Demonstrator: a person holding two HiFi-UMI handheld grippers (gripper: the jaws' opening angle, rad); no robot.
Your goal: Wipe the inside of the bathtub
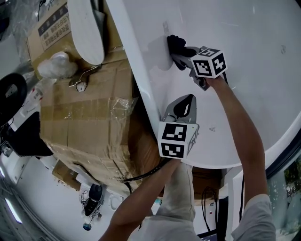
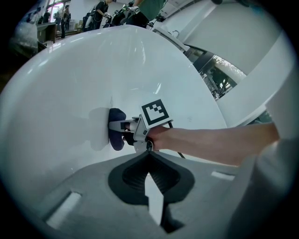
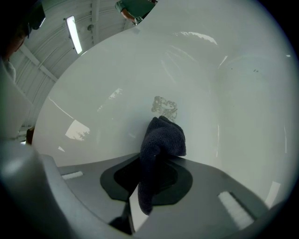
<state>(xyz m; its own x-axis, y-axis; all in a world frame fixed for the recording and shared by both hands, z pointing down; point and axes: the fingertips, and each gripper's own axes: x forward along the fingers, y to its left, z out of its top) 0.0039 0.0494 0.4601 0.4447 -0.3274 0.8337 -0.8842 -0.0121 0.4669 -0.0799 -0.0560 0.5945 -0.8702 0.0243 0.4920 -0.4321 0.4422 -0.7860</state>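
The white bathtub (image 1: pixel 263 70) fills the right of the head view. My right gripper (image 1: pixel 178 52) is shut on a dark blue cloth (image 1: pixel 174 43) and presses it against the tub's inner wall just below the rim. In the right gripper view the cloth (image 3: pixel 161 140) bunches out of the jaws against the wall, below a small wet smear (image 3: pixel 164 108). My left gripper (image 1: pixel 186 100) hovers over the tub's near side, shut with nothing in it. The left gripper view looks across at the right gripper (image 2: pixel 114 127) and the cloth (image 2: pixel 116 135).
Taped cardboard boxes (image 1: pixel 89 117) stand against the tub's outer left side, with a white oval lid (image 1: pixel 87 28) and a plastic-wrapped bundle (image 1: pixel 56 65) on top. A black chair (image 1: pixel 11 96) is at far left. People (image 2: pixel 100 9) stand beyond the tub's far rim.
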